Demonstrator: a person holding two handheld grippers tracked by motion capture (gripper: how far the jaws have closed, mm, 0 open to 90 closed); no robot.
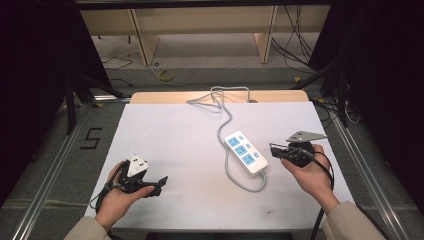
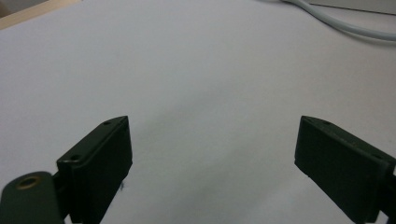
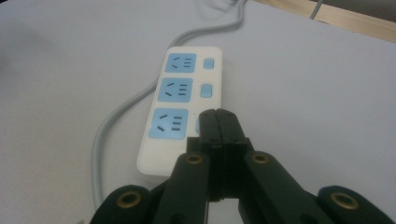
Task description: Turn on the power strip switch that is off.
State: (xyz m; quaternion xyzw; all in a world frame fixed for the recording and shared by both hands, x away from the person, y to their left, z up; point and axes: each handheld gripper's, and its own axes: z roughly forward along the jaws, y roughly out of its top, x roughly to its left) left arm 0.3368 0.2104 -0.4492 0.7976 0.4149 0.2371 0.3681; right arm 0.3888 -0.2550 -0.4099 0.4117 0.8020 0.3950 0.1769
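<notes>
Flat white rectangular table [image 1: 165, 150]: bears all items listed.

White plastic three-socket power strip [image 1: 245, 152]: lies on the table, right of centre, set diagonally, its near end toward the right.

Grey power cable [image 1: 223, 127]: leaves the strip's near end, loops along the strip's left side, runs back across the table and coils at the far edge.

Left black two-jaw gripper [image 1: 159, 184]: near-left part of the table, well apart from the strip, jaws toward the table's middle.

Right black two-jaw gripper [image 1: 274, 151]: near-right, just beside the strip's right side, jaws toward it.
</notes>
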